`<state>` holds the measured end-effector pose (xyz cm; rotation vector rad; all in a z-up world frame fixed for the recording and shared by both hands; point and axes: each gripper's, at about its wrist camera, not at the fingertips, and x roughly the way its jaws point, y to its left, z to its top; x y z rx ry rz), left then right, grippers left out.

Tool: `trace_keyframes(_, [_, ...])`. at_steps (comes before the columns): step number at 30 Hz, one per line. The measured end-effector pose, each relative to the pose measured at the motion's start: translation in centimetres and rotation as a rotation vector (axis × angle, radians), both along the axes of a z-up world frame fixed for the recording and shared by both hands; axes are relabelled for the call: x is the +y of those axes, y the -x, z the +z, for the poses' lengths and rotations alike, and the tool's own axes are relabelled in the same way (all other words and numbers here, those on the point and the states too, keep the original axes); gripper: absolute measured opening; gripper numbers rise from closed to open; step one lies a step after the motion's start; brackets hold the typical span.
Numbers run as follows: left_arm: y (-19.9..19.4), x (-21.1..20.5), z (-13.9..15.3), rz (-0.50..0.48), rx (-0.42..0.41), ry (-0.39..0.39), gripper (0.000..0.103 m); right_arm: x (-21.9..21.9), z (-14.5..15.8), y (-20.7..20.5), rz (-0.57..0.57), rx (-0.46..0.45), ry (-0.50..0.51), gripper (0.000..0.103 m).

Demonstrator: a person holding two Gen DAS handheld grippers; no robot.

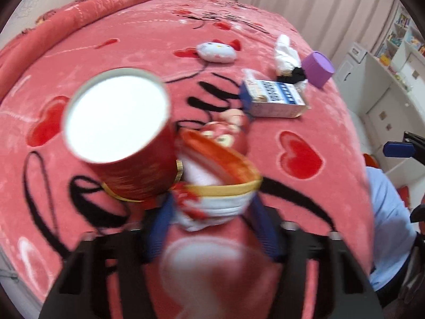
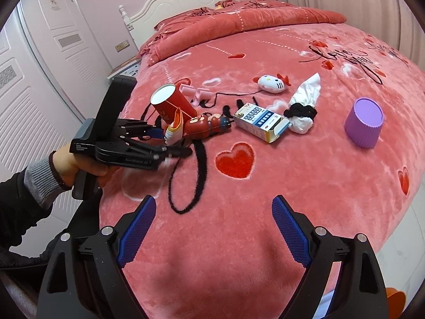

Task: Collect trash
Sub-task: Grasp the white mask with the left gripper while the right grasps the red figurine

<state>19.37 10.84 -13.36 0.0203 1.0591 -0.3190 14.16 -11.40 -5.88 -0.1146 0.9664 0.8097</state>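
Note:
My left gripper point(image 1: 212, 212) is shut on a crumpled orange, white and red wrapper point(image 1: 220, 175), held just above the pink bedspread; it also shows in the right wrist view point(image 2: 174, 129). A red paper cup point(image 1: 124, 130) lies on its side touching the wrapper, its white bottom facing the camera; it also shows in the right wrist view point(image 2: 172, 105). A red bear-shaped bottle point(image 2: 204, 126) lies beside them. A blue and white carton point(image 2: 261, 125) with an open end lies mid-bed. My right gripper point(image 2: 213, 223) is open and empty over the near bedspread.
A purple ribbed cup point(image 2: 364, 123) stands upside down at right. A white cloth bundle with a black scrunchie point(image 2: 302, 109), a cat-face plush point(image 2: 272, 82) and pink clips point(image 2: 198, 94) lie further back. A folded quilt point(image 2: 239, 26) and headboard are behind. White cabinets point(image 1: 382, 90) stand beyond the bed edge.

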Motion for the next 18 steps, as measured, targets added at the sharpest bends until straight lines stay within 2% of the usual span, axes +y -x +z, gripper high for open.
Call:
trace_keyframes(2, [0.5, 1.3, 0.4, 0.018, 0.001, 0.035, 0.036, 0.3, -0.1, 0.1, 0.008, 0.001, 0.001, 0.088])
trace_keyframes(4, [0.9, 1.7, 0.6, 0.023, 0.003, 0.036, 0.032, 0.6, -0.1, 0.2, 0.016, -0.002, 0.0, 0.088])
trace_keyframes(12, [4.2, 2.1, 2.6, 0.003, -0.007, 0.043, 0.031, 2.5, 0.0, -0.2, 0.058, -0.008, -0.018, 0.088])
trace_keyframes(18, [4.1, 2.7, 3.2, 0.002, 0.002, 0.051, 0.031, 5.5, -0.1, -2.4, 0.114, -0.033, -0.016, 0.088])
